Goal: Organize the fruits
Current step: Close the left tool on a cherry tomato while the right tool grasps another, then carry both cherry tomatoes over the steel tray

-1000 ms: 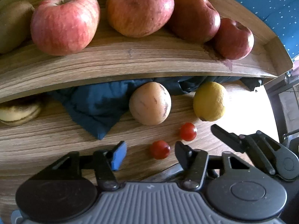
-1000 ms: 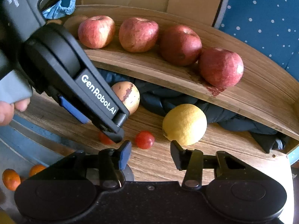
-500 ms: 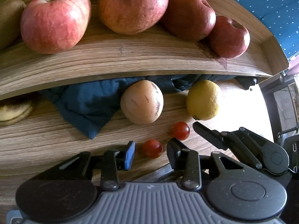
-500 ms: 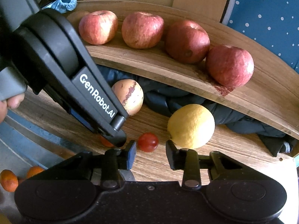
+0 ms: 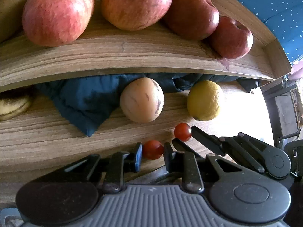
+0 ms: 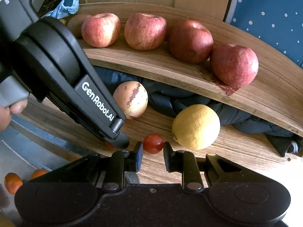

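Two red cherry tomatoes lie near the front edge of the lower wooden shelf [image 5: 47, 132]. One tomato [image 5: 152, 149] sits between the fingertips of my left gripper [image 5: 153, 152], which touch it on both sides. The other tomato [image 6: 153, 143] is pinched the same way by my right gripper [image 6: 153, 148]. In the left wrist view the right gripper's fingers [image 5: 204, 138] flank that second tomato [image 5: 182, 134]. In the right wrist view the left gripper's body [image 6: 79, 94] covers most of its own tomato. Both tomatoes still rest on the shelf.
Behind the tomatoes stand a pale streaked round fruit [image 5: 142, 100] and a lemon [image 5: 205, 100], with a dark blue cloth [image 5: 85, 102] further back. Several red apples [image 6: 145, 31] line the upper shelf [image 5: 132, 56]. A banana [image 5: 13, 106] lies far left. Oranges [image 6: 13, 182] sit below.
Both grippers have moved forward to the tomatoes and narrowed their jaws from wide open until the fingertips touch a tomato each. The other fruit has not moved.
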`<state>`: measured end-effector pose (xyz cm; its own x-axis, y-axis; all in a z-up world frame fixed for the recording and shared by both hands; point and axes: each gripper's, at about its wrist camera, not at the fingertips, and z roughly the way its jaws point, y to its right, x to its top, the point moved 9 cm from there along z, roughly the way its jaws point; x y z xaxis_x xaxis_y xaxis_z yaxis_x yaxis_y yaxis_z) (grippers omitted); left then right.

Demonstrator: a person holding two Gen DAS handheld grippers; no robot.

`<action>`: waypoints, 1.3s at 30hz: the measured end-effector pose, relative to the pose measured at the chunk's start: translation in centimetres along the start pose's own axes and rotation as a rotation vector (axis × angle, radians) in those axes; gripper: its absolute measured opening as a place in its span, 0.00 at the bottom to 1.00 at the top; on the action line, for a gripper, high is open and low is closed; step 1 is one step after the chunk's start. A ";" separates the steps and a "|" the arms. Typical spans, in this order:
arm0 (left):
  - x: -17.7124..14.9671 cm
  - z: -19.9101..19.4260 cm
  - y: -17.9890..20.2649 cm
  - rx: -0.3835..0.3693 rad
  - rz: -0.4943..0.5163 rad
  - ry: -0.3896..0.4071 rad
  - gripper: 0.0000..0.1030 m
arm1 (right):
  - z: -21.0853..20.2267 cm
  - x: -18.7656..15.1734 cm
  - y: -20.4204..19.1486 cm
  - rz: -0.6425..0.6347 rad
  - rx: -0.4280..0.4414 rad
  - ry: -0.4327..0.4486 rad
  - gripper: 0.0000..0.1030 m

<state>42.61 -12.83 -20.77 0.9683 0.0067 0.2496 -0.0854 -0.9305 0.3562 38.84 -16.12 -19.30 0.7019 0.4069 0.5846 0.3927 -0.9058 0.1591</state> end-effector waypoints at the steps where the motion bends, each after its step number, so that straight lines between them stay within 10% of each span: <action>1: -0.1 0.0 0.0 0.000 -0.002 0.000 0.25 | -0.1 -0.1 0.0 0.002 0.000 0.000 0.23; 39: -6.8 -3.9 2.3 0.026 0.010 0.048 0.24 | -9.3 -5.9 -2.4 -0.005 0.058 0.028 0.24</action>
<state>34.94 -13.64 -18.15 0.9550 0.0141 0.2963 -0.0885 -0.9398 0.3300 28.22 -17.44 -15.77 0.6829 0.4073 0.6064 0.4308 -0.8950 0.1160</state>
